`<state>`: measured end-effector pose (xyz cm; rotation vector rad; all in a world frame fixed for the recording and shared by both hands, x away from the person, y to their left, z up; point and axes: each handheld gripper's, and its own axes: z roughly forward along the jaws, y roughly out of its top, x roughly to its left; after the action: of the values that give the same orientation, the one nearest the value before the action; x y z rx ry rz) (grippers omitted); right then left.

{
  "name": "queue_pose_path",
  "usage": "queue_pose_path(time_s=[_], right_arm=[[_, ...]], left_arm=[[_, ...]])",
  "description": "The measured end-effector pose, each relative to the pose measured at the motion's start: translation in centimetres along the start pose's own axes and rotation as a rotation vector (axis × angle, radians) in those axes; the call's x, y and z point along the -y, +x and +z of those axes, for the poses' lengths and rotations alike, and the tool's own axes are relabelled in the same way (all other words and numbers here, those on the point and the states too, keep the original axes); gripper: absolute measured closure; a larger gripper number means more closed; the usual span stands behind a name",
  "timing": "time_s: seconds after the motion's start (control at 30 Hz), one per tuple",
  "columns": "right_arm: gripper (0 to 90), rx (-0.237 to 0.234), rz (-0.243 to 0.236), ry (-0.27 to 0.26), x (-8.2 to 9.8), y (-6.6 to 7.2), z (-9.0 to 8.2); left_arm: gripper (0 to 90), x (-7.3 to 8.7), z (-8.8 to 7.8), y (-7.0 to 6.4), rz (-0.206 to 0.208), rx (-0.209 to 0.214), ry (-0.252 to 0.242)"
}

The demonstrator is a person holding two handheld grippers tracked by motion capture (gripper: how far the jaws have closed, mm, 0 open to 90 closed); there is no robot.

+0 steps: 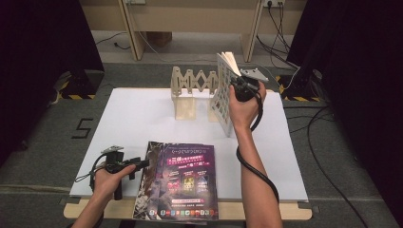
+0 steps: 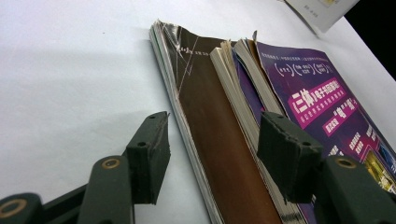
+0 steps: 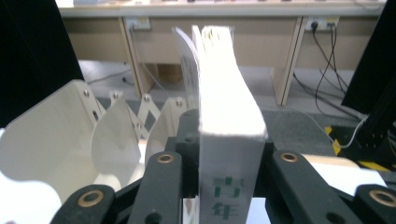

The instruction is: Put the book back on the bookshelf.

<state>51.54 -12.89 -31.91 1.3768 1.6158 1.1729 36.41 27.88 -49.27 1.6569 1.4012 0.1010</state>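
Observation:
A stack of magazines point(image 1: 183, 185) lies at the table's front edge, topped by a purple cover point(image 2: 322, 102) over a brown one point(image 2: 205, 126). My left gripper point(image 1: 144, 163) rests low at the stack's left side. It is open, and the spines of the stack sit between its pads point(image 2: 152, 149) without touching them. My right gripper point(image 1: 241, 84) is raised over the right end of a white folding rack point(image 1: 190, 85). It is shut on a thick white book point(image 1: 222, 95), held upright with its pages point(image 3: 224, 93) fanning at the top.
The rack's curved white dividers point(image 3: 51, 135) stand to the left of the held book. A white sheet point(image 1: 138, 118) covers the table. Beyond the table are wooden desk legs, cables on the floor and dark curtains at both sides.

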Motion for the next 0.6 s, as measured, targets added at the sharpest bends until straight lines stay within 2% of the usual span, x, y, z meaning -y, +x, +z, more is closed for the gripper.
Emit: queue_pose_path(time_s=[0.13, 0.23, 0.6], right_arm=[[71.5, -0.021, 0.015, 0.023, -0.1, -0.4, -0.5], [69.0, -0.042, 0.044, 0.061, -0.5, -0.7, -0.7], [66.2, -0.051, 0.031, 0.141, -1.8, -0.7, -0.2]], left_arm=[[42.5, 0.0, 0.0, -0.2, 0.003, 0.004, 0.002], [42.4, 0.0, 0.0, -0.3, 0.002, 0.006, -0.001], [42.4, 0.0, -0.1, -0.3, 0.004, 0.008, 0.000]])
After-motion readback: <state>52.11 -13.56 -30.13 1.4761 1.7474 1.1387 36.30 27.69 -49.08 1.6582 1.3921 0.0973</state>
